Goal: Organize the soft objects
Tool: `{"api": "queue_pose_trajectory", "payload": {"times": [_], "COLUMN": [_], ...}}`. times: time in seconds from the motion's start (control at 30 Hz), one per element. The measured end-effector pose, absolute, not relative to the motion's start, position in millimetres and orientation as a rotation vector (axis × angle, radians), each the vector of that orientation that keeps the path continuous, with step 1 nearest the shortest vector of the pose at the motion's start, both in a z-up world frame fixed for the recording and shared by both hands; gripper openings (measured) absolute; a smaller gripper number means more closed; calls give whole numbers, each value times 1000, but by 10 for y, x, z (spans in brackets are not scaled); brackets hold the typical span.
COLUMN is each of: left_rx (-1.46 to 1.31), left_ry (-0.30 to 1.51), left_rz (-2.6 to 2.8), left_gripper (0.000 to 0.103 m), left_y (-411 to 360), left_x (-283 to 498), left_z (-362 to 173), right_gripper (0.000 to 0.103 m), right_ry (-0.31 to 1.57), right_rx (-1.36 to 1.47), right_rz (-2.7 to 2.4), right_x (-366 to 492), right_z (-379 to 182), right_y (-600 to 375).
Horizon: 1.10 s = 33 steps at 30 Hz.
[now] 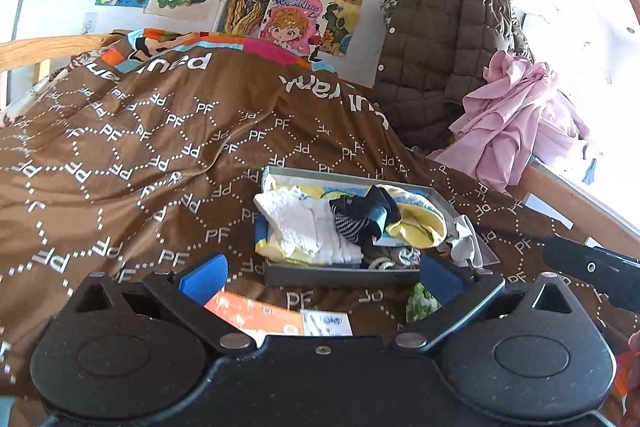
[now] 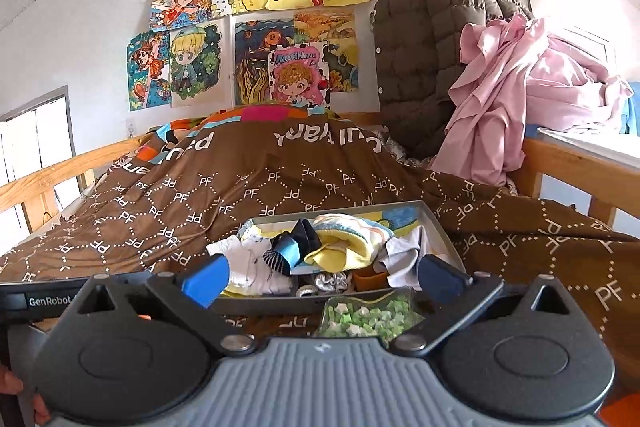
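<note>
The left tool (image 1: 322,273) is spread wide and grasps nothing; its blue fingertips (image 1: 204,277) hover above the brown bedspread (image 1: 140,155), just near of the grey tray (image 1: 340,277); the right tool (image 2: 324,277) is released as wide, also empty, its tips level with the near rim of the tray. In the tray lie a white cloth (image 1: 308,227), a dark striped sock (image 1: 356,223) and a yellow garment (image 1: 416,227), heaped together; a bag of green pieces (image 2: 366,317) lies near of the tray.
</note>
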<state>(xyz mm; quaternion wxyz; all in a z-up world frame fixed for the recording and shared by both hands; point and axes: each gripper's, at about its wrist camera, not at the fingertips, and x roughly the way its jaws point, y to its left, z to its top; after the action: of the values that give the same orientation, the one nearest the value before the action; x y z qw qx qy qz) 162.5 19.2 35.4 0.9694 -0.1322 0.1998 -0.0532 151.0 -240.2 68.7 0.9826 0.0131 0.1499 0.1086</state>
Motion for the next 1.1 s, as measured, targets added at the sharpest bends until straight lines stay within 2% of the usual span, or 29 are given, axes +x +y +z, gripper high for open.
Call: {"api": "queue_pose_trajectory", "payload": {"times": [1.1], "left_rx": [-177], "left_ry": [407], "left_rz": [-56], "left_gripper": [102], "left_y": [77], "left_x": [719], "left_z": [113], "right_gripper": [103], "right_ry": [315], "right_rx": [-37], "right_rz": [118], "right_x": [678], "right_z": [305], "right_y": [-2324]}}
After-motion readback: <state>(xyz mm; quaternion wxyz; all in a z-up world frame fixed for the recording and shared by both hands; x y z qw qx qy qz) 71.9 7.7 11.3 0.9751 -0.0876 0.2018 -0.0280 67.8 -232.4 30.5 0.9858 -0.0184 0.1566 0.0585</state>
